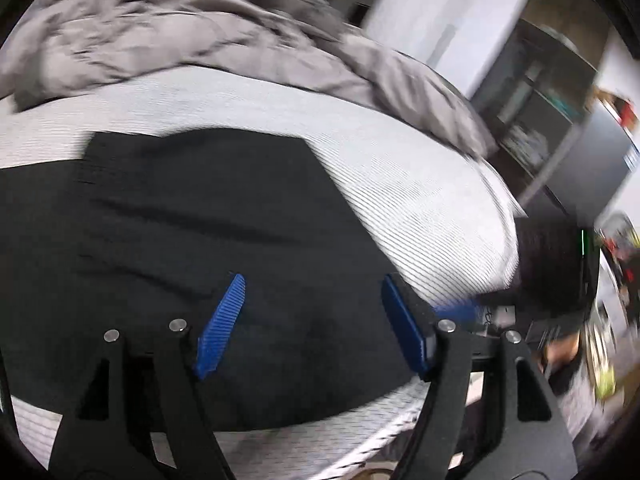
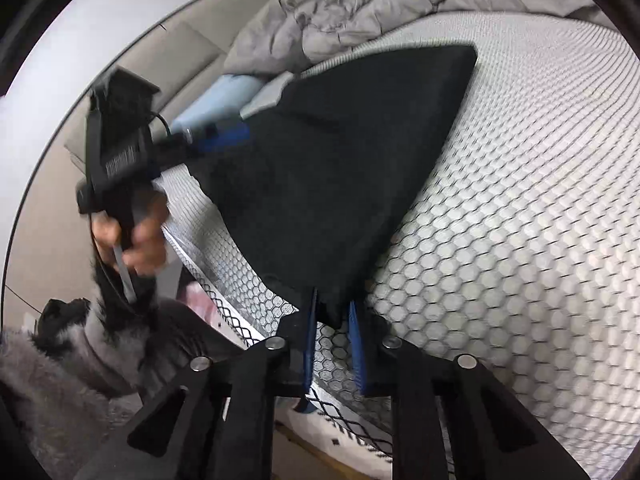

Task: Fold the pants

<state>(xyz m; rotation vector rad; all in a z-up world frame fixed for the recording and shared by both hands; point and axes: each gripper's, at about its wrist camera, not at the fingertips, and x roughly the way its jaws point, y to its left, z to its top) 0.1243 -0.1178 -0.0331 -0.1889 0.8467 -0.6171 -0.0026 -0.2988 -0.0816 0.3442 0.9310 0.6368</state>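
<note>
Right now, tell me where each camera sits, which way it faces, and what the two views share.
Left wrist: on the left hand-held gripper, fingers spread wide over the black pants on the mattress; no hand visible.
Right wrist: on the right hand-held gripper, shut on a pants corner, facing the left hand-held gripper and the person's hand.
Shared: pants, mattress, grey duvet.
</note>
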